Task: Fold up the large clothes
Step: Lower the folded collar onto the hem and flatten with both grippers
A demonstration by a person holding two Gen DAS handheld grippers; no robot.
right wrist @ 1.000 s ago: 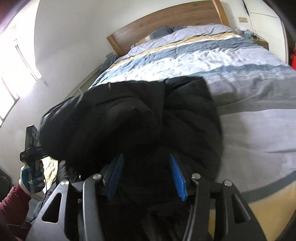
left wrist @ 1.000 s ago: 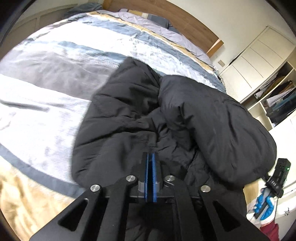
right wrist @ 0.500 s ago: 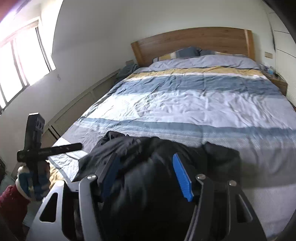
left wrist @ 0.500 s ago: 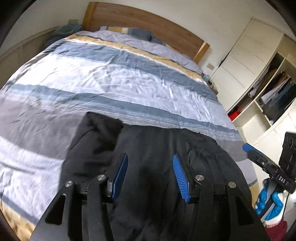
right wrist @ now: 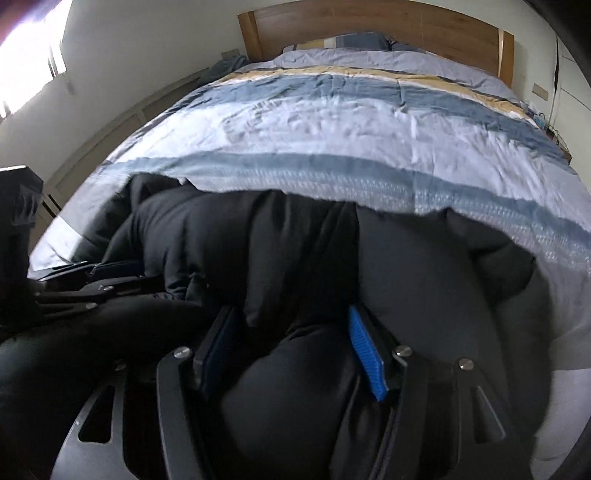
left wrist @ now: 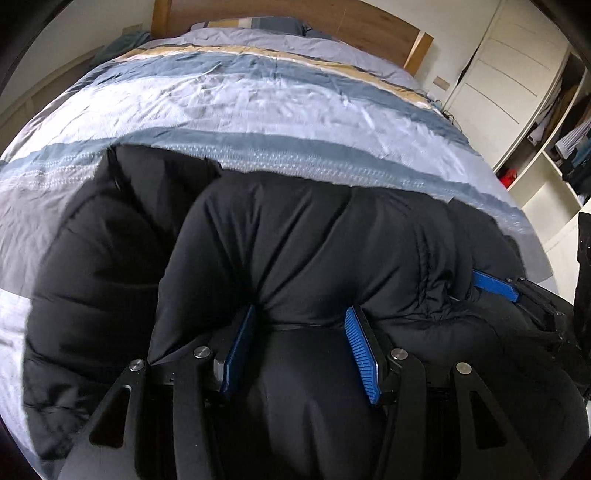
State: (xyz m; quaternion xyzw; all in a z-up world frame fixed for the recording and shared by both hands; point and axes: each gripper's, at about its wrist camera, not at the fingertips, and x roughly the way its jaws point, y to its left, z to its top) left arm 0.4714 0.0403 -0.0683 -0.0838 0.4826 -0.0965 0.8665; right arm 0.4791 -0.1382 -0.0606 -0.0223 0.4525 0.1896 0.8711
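Observation:
A bulky black puffer jacket (left wrist: 295,240) lies bunched at the near end of the bed; it fills the lower half of the right wrist view (right wrist: 406,266) too. My left gripper (left wrist: 301,317) is open, its blue pads pressed down on the jacket with puffy fabric bulging between them. My right gripper (right wrist: 291,317) is open too, pressed on the jacket to the right of the left one. The right gripper's blue pad (left wrist: 493,284) shows at the right of the left wrist view. The left gripper (right wrist: 96,275) shows at the left of the right wrist view.
The bed has a striped blue, white, grey and tan duvet (left wrist: 258,96) and a wooden headboard (right wrist: 406,26) with pillows (right wrist: 354,40). White wardrobe and open shelves (left wrist: 546,122) stand to the right. A bright window (right wrist: 26,66) and low wall panels are on the left.
The left gripper opened after being shut a second ago. Both grippers dropped low onto the jacket, which now lies flatter and wider across the bed's near end.

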